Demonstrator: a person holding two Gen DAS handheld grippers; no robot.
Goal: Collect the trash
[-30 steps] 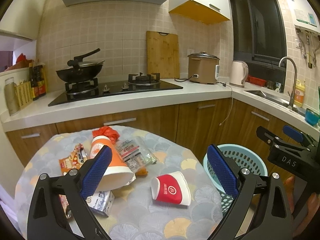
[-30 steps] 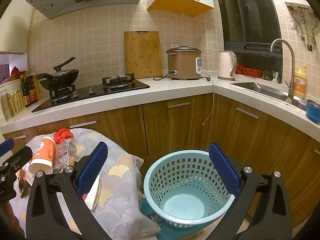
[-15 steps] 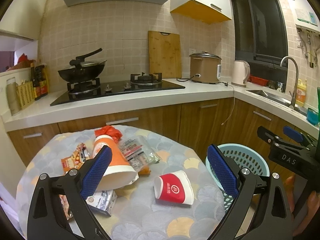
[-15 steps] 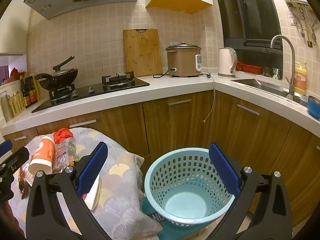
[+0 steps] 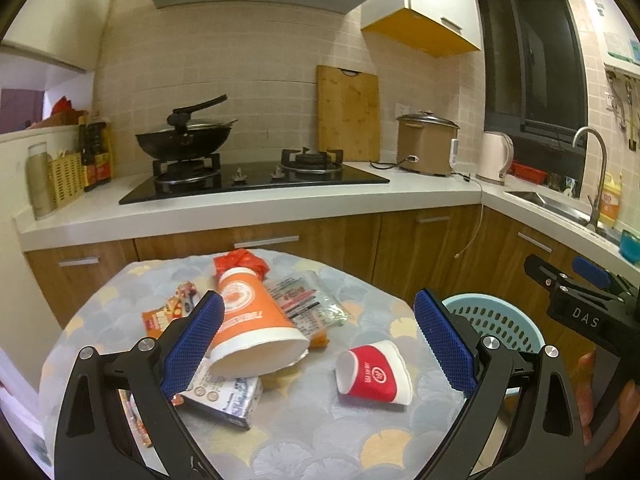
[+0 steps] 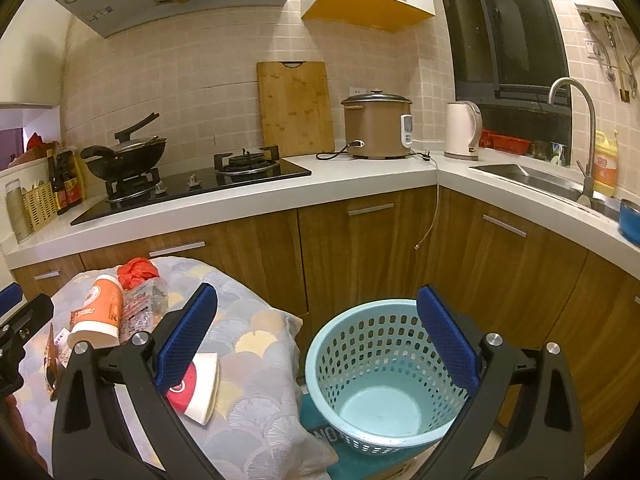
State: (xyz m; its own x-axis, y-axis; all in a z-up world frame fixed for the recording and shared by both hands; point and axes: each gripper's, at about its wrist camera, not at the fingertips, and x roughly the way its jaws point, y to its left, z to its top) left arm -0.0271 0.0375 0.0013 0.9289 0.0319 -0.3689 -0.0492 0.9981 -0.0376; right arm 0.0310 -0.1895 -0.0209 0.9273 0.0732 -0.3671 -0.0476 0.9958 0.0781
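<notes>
Trash lies on a round table (image 5: 304,440) with a scale-patterned cloth: a big orange paper cup (image 5: 252,328) on its side, a small red paper cup (image 5: 372,376) on its side, a clear wrapper (image 5: 308,308), a red crumpled bag (image 5: 240,262), snack packets (image 5: 172,312) and a small carton (image 5: 224,396). My left gripper (image 5: 320,344) hovers open above them, empty. A light-blue perforated basket (image 6: 380,368) stands on the floor right of the table, empty. My right gripper (image 6: 316,336) is open above the basket and holds nothing. The red cup (image 6: 196,384) shows behind its left finger.
Wooden cabinets (image 6: 360,248) under a white counter (image 6: 260,196) run behind table and basket. The counter carries a stove with a wok (image 5: 184,136), cutting board, rice cooker (image 6: 378,126), kettle and a sink (image 6: 532,178). The other gripper (image 5: 580,304) and a hand sit at the right edge.
The left gripper has drifted slightly lower and leftward over the table, so the cups sit further right in view. The right gripper barely shifted. Both stay open.
</notes>
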